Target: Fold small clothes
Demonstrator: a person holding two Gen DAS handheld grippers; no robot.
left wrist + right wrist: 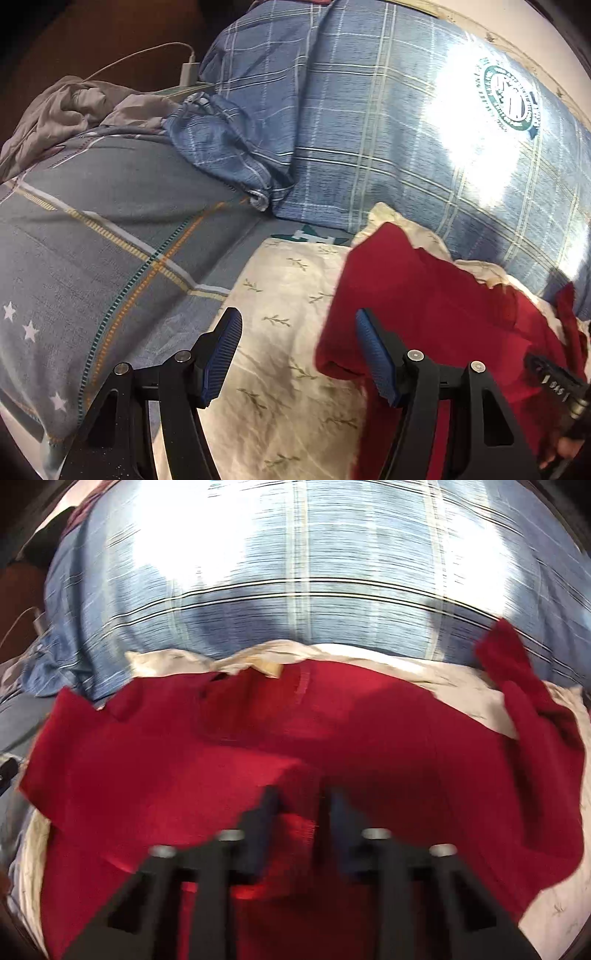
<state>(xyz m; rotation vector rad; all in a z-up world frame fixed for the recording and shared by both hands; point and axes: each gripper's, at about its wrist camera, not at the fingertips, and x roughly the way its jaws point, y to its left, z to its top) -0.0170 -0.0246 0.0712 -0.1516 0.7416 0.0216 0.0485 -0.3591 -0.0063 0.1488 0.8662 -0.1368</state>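
A red garment [424,295] lies on a cream leaf-print cloth [288,295] on the bed. My left gripper [297,332] is open and empty, hovering over the cream cloth at the garment's left edge. In the right wrist view the red garment [147,775] is spread wide, with a sleeve [517,686] sticking up at the right. My right gripper [297,797] is shut on a fold of the red garment near its middle front; this view is motion-blurred. The right gripper also shows at the left wrist view's right edge [561,387].
A blue plaid quilt [369,129] with a green round emblem [508,98] lies behind the garment. A grey-blue pillow with stars [92,258] lies at left. Grey clothing [66,107] and a white charger with cable [190,70] sit at far left.
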